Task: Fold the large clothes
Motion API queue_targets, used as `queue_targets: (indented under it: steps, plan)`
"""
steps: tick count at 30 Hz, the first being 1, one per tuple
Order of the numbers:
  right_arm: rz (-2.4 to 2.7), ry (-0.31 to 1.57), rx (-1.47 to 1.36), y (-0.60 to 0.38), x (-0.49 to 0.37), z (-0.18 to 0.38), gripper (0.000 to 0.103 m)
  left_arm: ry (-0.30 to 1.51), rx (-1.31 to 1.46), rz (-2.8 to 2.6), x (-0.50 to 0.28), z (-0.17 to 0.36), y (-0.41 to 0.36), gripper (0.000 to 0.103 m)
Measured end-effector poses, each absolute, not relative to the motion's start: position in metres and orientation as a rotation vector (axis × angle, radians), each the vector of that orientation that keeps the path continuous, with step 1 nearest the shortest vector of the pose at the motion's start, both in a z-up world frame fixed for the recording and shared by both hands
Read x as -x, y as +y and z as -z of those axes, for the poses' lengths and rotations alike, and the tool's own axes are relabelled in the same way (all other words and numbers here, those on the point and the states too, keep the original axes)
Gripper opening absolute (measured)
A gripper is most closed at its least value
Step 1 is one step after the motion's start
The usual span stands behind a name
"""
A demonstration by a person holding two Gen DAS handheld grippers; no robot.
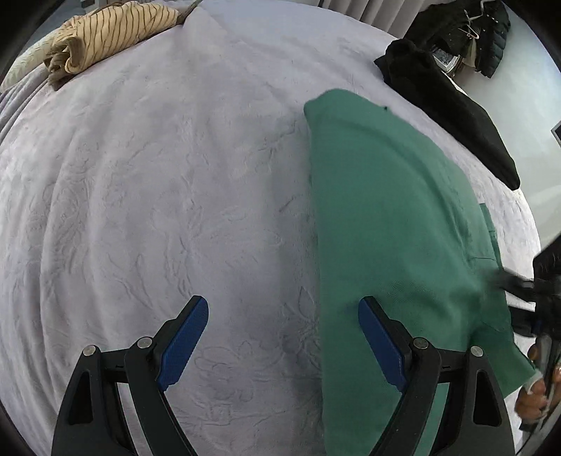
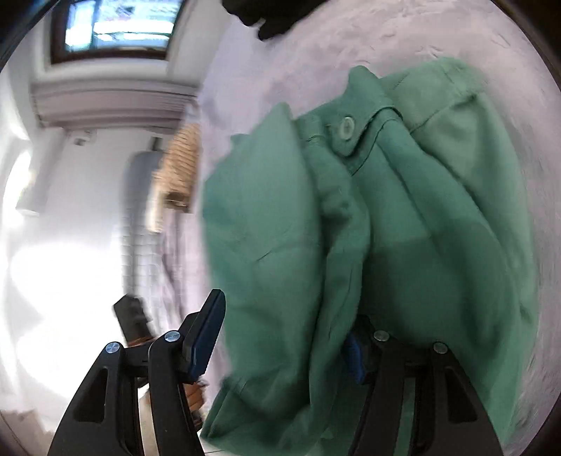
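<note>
A green shirt [image 1: 396,224] lies folded lengthwise on the pale grey bed cover [image 1: 157,193], right of centre in the left wrist view. My left gripper [image 1: 282,312] is open and empty, its right finger over the shirt's left edge. In the right wrist view the shirt [image 2: 403,228] is bunched close up, collar button uppermost. My right gripper [image 2: 285,319] is open; its right finger is draped by the cloth, its left finger [image 2: 207,336] is free. The view is blurred. The right gripper also shows at the shirt's lower right corner in the left wrist view [image 1: 526,291].
A folded tan striped garment [image 1: 108,35] lies at the far left of the bed. A black garment [image 1: 452,105] lies at the far right edge, with dark clothes on hangers [image 1: 480,31] behind it. A window [image 2: 119,28] and a wall show left in the right wrist view.
</note>
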State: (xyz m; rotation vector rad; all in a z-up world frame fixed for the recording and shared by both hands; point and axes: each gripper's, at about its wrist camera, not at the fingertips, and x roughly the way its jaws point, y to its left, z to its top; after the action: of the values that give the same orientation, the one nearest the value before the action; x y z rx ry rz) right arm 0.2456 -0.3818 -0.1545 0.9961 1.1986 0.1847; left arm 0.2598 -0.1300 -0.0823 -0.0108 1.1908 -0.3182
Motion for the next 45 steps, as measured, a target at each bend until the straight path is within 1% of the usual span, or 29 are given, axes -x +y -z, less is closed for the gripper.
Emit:
queue_targets:
  steps: [1,2,6,9,11,13,14,15,16,17,18,19,21,23,26,28,29,34,37,38,39,41,43,45]
  plan:
    - [-0.166,1.219,-0.965,-0.379,-0.250,0.153,0.004,1.190,0.005,0.310,-0.260,0.083,-0.131,0.088]
    - [-0.158,1.215,-0.938,-0.375,-0.252,0.147,0.005,1.190,0.001,0.304,-0.261,0.083,-0.133,0.088]
    - [-0.225,1.039,-0.950,-0.384,-0.236,0.093,0.005,1.162,-0.047,0.355,-0.258,0.069,-0.153,0.088]
    - [-0.206,0.994,-0.929,-0.401,-0.209,0.072,0.005,1.127,-0.066,0.421,-0.249,0.060,-0.177,0.088]
    - [-0.167,0.989,-0.939,-0.414,-0.195,0.075,0.005,1.125,-0.077,0.463,-0.243,0.061,-0.194,0.088]
    - [-0.076,1.019,-0.959,-0.435,-0.177,0.091,0.005,1.127,-0.112,0.487,-0.238,0.068,-0.215,0.088]
    - [-0.023,1.055,-0.975,-0.445,-0.171,0.108,0.005,1.133,-0.120,0.499,-0.238,0.074,-0.222,0.089]
    - [0.004,1.082,-0.977,-0.449,-0.169,0.117,0.005,1.144,-0.123,0.501,-0.238,0.082,-0.229,0.095]
    - [0.038,1.127,-0.973,-0.454,-0.166,0.131,0.006,1.154,-0.127,0.488,-0.239,0.086,-0.231,0.098]
    - [0.054,1.147,-0.981,-0.458,-0.163,0.138,0.009,1.159,-0.125,0.478,-0.239,0.087,-0.232,0.099]
    - [0.061,1.141,-1.008,-0.461,-0.156,0.139,0.012,1.162,-0.120,0.473,-0.238,0.085,-0.230,0.099]
    - [0.069,1.133,-1.012,-0.461,-0.154,0.134,0.012,1.164,-0.122,0.472,-0.239,0.084,-0.229,0.099]
    - [0.086,1.141,-0.955,-0.459,-0.148,0.116,0.026,1.158,-0.148,0.469,-0.233,0.077,-0.222,0.099]
    - [0.093,1.134,-0.880,-0.454,-0.142,0.095,0.037,1.151,-0.177,0.472,-0.226,0.069,-0.217,0.099]
    - [0.048,1.099,-0.802,-0.440,-0.131,0.057,0.038,1.141,-0.204,0.471,-0.215,0.054,-0.207,0.099]
    - [-0.006,1.116,-0.764,-0.425,-0.123,0.044,0.041,1.147,-0.196,0.497,-0.200,0.046,-0.200,0.099]
    - [-0.027,1.146,-0.737,-0.416,-0.120,0.043,0.043,1.152,-0.196,0.514,-0.194,0.044,-0.199,0.099]
    - [-0.039,1.262,-0.639,-0.404,-0.101,0.060,0.044,1.186,-0.292,0.604,-0.138,0.042,-0.184,0.099]
    - [-0.019,1.289,-0.623,-0.400,-0.102,0.070,0.044,1.245,-0.315,0.617,-0.117,0.058,-0.189,0.099]
    - [-0.012,1.299,-0.613,-0.400,-0.104,0.073,0.037,1.243,-0.317,0.601,-0.115,0.062,-0.193,0.099]
    - [-0.008,1.312,-0.602,-0.397,-0.107,0.074,0.003,1.226,-0.305,0.562,-0.117,0.066,-0.198,0.099]
    - [-0.007,1.314,-0.587,-0.393,-0.110,0.070,0.002,1.202,-0.267,0.492,-0.126,0.070,-0.200,0.099]
    - [-0.001,1.292,-0.545,-0.392,-0.105,0.058,0.002,1.209,-0.203,0.448,-0.138,0.075,-0.193,0.099]
    - [0.021,1.296,-0.557,-0.395,-0.100,0.059,0.002,1.219,-0.180,0.450,-0.141,0.079,-0.185,0.099]
